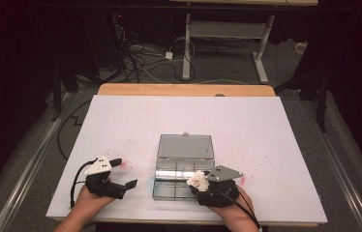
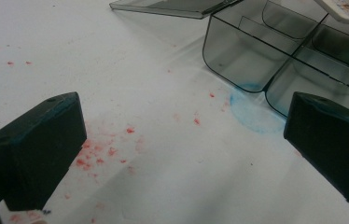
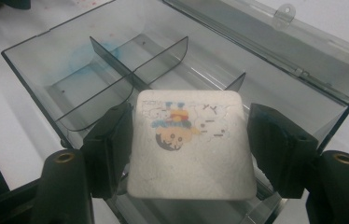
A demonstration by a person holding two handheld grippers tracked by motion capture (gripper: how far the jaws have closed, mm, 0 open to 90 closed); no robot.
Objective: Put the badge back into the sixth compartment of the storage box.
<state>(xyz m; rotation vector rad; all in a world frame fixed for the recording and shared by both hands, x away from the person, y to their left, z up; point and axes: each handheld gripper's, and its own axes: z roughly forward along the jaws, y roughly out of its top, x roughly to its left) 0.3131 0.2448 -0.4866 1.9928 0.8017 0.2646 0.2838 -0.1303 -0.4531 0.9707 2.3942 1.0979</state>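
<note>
The white block is a soft-looking square with rounded corners. It has a small cartoon picture on top, with blue, yellow and red in it. It sits in the lower middle of the right gripper view, flat side up, above the near part of the clear box. In the high view it is a little white shape at the lower middle.

The clear box is smoky grey plastic with small rooms inside. Its lid lies open toward the top of the frame.
</note>
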